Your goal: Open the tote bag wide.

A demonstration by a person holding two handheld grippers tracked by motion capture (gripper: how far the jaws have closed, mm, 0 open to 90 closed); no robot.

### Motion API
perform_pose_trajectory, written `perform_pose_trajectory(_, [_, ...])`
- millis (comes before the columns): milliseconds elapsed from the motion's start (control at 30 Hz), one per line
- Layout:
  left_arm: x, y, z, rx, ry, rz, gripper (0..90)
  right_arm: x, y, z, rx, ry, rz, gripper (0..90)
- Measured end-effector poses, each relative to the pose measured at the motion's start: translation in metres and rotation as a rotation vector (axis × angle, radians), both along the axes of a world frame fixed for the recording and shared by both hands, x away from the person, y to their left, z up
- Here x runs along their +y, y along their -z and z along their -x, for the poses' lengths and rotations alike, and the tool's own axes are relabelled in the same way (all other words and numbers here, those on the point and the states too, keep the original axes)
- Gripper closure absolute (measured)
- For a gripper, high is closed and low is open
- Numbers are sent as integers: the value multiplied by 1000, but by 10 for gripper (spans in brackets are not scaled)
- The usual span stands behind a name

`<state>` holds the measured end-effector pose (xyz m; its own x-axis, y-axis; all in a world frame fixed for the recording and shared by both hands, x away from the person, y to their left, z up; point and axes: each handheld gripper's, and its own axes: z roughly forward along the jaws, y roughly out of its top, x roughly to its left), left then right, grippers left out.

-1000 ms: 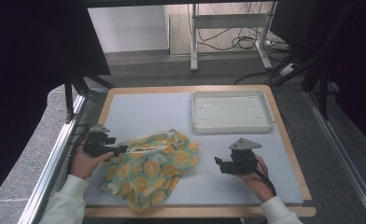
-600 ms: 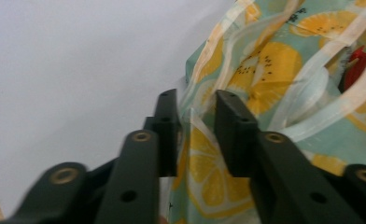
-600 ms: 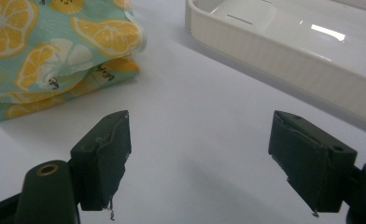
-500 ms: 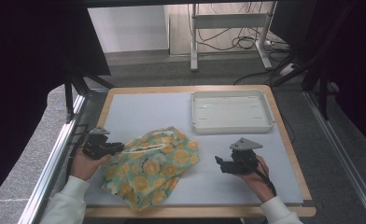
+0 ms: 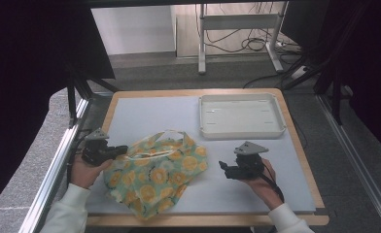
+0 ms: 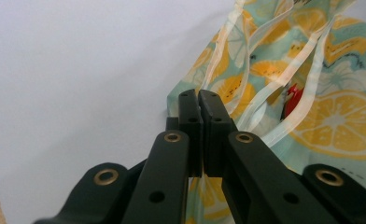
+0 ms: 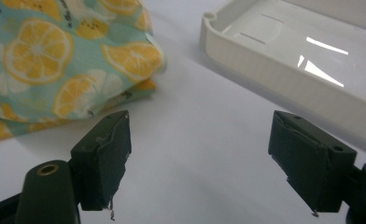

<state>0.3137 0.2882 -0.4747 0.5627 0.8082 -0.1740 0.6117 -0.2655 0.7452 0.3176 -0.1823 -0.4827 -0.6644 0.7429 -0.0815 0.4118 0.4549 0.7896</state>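
A teal cloth bag (image 5: 154, 170) printed with orange slices lies crumpled on the grey mat, its pale handles (image 6: 265, 84) on top. My left gripper (image 5: 122, 151) is at the bag's left edge. Its jaws have just been closing, and in the left gripper view the left gripper (image 6: 200, 95) stands shut with the edge of the bag (image 6: 340, 121) pinched between the tips. Something red (image 6: 291, 100) shows inside the bag's mouth. My right gripper (image 5: 222, 167) hovers right of the bag. It is open (image 7: 200, 158) over bare mat, with the bag (image 7: 41, 51) apart on its left.
A white shallow tray (image 5: 240, 131) sits at the back right of the mat; its wall (image 7: 265, 79) lies just beyond the right gripper. The wooden table edge (image 5: 303, 145) frames the mat. A metal rail (image 5: 57, 165) runs along the left side.
The left gripper's jaws have closed on the bag's left edge. Both hands have stayed almost where they were, and the right gripper remains open.
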Motion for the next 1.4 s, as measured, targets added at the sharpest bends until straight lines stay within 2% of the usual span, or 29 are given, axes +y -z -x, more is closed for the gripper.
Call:
perform_pose_trajectory(200, [0,-5,3,-16,7,14,894,17,-10,-3,-23,-49,3,214])
perform_pose_trajectory(533, [-1,-4,2,-10,9,13,895,37,-20,-9,-26,-96,-14,212])
perform_pose_trajectory(833, [-2,-5,3,-13,7,17,895,55,-28,-19,-6,-117,-32,209])
perform_pose_trajectory(967, [-1,-5,3,-15,7,19,895,69,-33,-27,7,-140,-51,202])
perform_pose_trajectory(1133, [-1,-6,3,-16,7,20,895,87,-33,-38,34,-168,-50,191])
perform_pose_trajectory(1400, [-2,-6,3,-16,9,22,895,109,-26,-53,64,-177,-39,193])
